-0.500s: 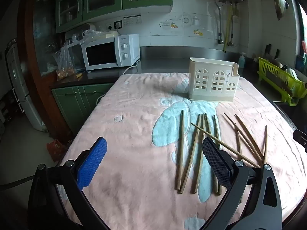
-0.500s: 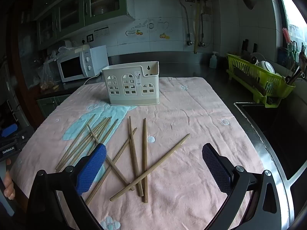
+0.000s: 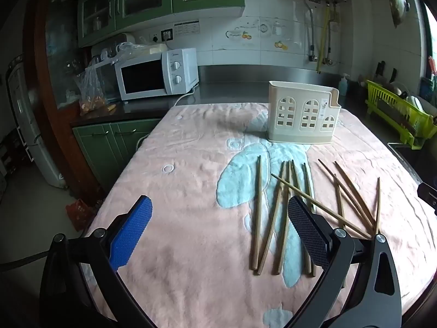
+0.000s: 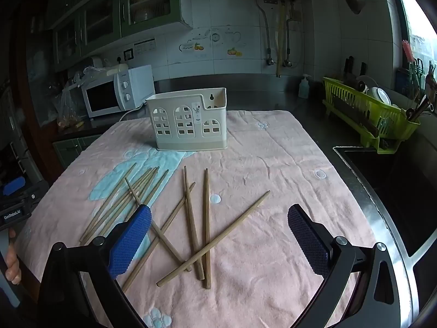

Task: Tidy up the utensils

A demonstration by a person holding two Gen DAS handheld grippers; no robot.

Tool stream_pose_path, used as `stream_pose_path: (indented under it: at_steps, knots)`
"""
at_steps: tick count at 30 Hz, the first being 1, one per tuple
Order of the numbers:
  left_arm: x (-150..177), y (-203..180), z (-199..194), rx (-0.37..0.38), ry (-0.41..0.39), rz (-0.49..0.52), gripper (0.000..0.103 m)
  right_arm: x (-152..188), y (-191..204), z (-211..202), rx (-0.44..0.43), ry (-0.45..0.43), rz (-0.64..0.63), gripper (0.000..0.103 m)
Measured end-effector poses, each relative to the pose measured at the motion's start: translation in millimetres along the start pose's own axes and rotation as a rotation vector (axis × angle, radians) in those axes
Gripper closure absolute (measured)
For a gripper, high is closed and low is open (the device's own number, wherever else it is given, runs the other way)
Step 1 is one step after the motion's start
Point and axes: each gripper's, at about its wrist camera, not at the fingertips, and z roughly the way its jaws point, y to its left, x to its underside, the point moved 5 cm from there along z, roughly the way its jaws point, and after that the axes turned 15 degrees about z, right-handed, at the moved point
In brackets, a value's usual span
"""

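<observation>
From the left wrist camera, the left gripper hovers with its jaws spread wide and nothing between them, above bare pink terry towel, presumably spread to stop things rolling. The loose wooden chopsticks lie at about three o'clock of it, one group nearly parallel, a second group crossed farther right. The cream plastic utensil caddy with arched cut-outs stands upright at one o'clock, well apart, its open top ready to take them. A white microwave sits at eleven o'clock on the counter.

From the right wrist camera, the right gripper is likewise fully open and empty, poised over the crossed chopsticks, a sensible start. The caddy stands at twelve o'clock; whether anything is inside is hard to tell. A lime-green dish rack sits at two o'clock.
</observation>
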Motion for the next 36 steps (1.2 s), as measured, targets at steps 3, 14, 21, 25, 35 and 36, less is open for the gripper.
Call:
stream_pose_path:
  at_steps: [3, 14, 21, 25, 35, 36]
  knots:
    - [-3.3, 2.8, 3.7, 0.006, 0.003, 0.000, 0.005, 0.2, 0.0, -0.6, 0.000, -0.002, 0.006, 0.006]
    - [-1.0, 1.6, 4.2, 0.006, 0.008, 0.001, 0.005, 0.1, 0.0, -0.8, -0.007, 0.000, 0.013, 0.006]
    - [-1.0, 1.8, 4.2, 0.008, 0.009, -0.002, 0.005, -0.5, 0.7, -2.0, -0.008, -0.002, 0.026, 0.006]
    - [-1.3, 1.1, 3.8, 0.008, 0.007, -0.001, 0.005, -1.0, 0.1, -2.4, -0.009, -0.001, 0.030, 0.007]
    - [0.9, -1.2, 7.0, 0.022, 0.002, 0.000, 0.005, 10.6, -0.6, 5.0, 0.007, 0.024, 0.039, 0.007]
    - [1.5, 1.3, 6.8, 0.025, 0.001, -0.002, 0.005, 11.6, -0.8, 5.5, 0.008, 0.026, 0.041, 0.007]
